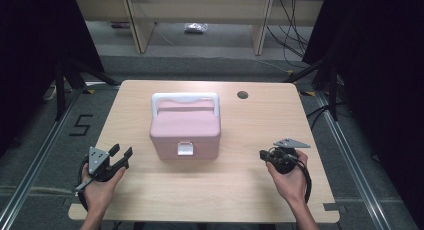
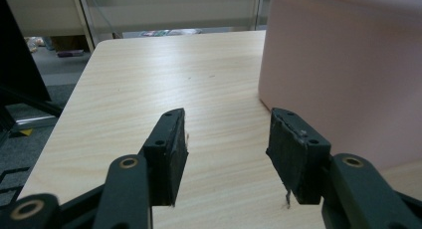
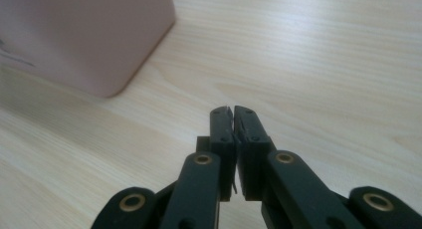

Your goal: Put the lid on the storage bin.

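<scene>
A pink box [image 1: 185,127] with a white handle [image 1: 185,97] and a white front latch [image 1: 185,149] stands shut in the middle of the wooden table [image 1: 240,190]. My left gripper [image 1: 122,152] rests low at the box's front left, open with nothing between its jaws. In the left gripper view the left gripper [image 2: 226,149] points past the box's pink side [image 2: 338,74], which stands close to the right jaw. My right gripper [image 1: 262,155] is off to the box's right, shut and empty. The right gripper view has the right gripper [image 3: 233,112] aimed at bare table, with the box's corner [image 3: 84,35] at upper left.
A round cable hole [image 1: 242,95] sits in the table near its far right. Beyond the far edge are grey floor, pale shelf legs [image 1: 262,30] and loose cables [image 1: 292,35]. Black stand legs [image 1: 65,85] and dark curtains flank the table.
</scene>
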### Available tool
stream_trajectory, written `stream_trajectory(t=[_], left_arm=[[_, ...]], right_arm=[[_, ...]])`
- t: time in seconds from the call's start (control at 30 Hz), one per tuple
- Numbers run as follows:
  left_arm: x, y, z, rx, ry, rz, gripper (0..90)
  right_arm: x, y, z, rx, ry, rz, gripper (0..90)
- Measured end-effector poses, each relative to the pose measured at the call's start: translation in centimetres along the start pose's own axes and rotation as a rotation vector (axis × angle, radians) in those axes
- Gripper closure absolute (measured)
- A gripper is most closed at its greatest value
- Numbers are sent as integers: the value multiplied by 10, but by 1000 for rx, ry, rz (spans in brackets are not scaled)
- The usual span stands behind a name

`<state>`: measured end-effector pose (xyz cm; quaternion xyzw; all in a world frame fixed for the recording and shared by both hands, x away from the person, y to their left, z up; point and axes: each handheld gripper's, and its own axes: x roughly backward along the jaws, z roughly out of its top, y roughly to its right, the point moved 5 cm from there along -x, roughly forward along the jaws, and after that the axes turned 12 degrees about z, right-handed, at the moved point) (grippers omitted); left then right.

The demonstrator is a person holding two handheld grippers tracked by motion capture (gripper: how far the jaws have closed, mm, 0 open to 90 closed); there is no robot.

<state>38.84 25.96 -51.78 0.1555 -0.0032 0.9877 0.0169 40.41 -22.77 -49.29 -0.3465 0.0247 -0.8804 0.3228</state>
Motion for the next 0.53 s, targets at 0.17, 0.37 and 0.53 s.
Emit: stream_trajectory(t=[0.17,0.37,0.53], left_arm=[[2,-3,-6,14,7,10,478],[6,-3,-6,29,44,9,475],[10,-3,-4,35,51,14,469]], right_arm=[[0,4,-16,-51,-9,-16,855],[0,12,-24,-8,13,-25,785],[0,13,-24,-20,20,-45,725]])
